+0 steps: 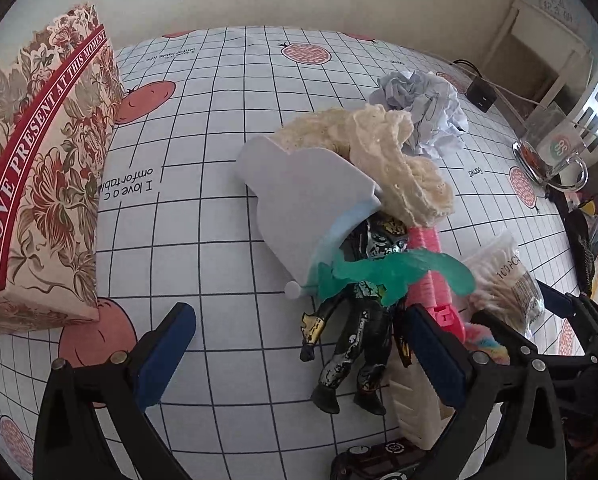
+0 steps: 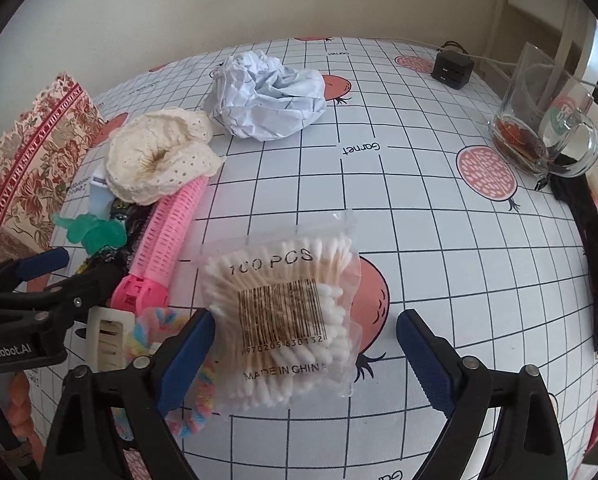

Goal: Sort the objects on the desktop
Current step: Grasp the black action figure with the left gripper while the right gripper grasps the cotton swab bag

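A black and silver toy figure (image 1: 351, 340) lies on the checked tablecloth (image 1: 203, 240) with a green translucent piece (image 1: 395, 272) across its chest. My left gripper (image 1: 299, 344) hangs open over it, one pad on each side of the legs, touching nothing. A clear bag of cotton swabs (image 2: 283, 320) lies flat under my right gripper (image 2: 307, 356). That gripper is open: the left pad is at the bag's left edge, the right pad well clear of it. The left gripper (image 2: 67, 276) shows at the left of the right wrist view.
A floral gift box (image 1: 39, 184) stands at the left. The pile holds a pale cloud-shaped piece (image 1: 307, 204), cream lace cloth (image 1: 387, 152), a pink roller (image 2: 167, 240), a white claw clip (image 2: 107, 336) and a rainbow scrunchie (image 2: 195, 400). Crumpled paper (image 2: 267, 96), a charger (image 2: 453, 66) and a glass mug (image 2: 539, 128) sit behind.
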### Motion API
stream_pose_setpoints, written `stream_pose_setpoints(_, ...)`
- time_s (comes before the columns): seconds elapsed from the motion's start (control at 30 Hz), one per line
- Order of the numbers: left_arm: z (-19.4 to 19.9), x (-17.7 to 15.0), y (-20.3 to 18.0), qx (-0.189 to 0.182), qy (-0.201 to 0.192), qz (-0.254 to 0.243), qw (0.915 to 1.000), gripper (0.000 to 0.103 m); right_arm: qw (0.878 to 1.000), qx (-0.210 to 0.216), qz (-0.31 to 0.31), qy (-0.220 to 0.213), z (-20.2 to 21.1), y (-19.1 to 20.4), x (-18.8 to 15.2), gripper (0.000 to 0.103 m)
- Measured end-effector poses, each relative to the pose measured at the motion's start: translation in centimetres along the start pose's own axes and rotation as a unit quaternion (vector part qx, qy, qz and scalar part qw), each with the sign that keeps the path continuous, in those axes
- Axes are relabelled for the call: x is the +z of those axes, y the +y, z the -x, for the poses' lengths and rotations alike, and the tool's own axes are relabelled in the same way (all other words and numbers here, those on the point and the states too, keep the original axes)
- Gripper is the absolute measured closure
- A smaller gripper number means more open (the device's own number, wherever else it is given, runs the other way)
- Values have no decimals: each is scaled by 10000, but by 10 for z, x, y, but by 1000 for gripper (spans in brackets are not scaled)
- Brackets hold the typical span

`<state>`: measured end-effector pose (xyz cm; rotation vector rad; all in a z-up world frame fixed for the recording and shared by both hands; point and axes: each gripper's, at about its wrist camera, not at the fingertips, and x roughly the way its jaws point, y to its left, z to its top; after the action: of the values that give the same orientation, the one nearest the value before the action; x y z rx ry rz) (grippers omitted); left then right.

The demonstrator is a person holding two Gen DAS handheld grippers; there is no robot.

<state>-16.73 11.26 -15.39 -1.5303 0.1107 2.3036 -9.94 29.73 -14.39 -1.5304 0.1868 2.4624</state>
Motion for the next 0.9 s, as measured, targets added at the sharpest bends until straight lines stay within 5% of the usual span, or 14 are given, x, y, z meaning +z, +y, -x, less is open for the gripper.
stream_pose_setpoints(0.37,-2,-1,-2,238,-84,-206,9995,7,9999,-101,-62,-57,5,-6,-1,9)
stream_pose_setpoints(0.7,4,10,0,-109,-49,-169,9998,58,9996,-159,-165,-137,8,-15,2,27)
stream_pose_setpoints(0.9,8,7,0,-230,52,-52,9997,64,9994,-197,-265,-108,12,-20,2,44)
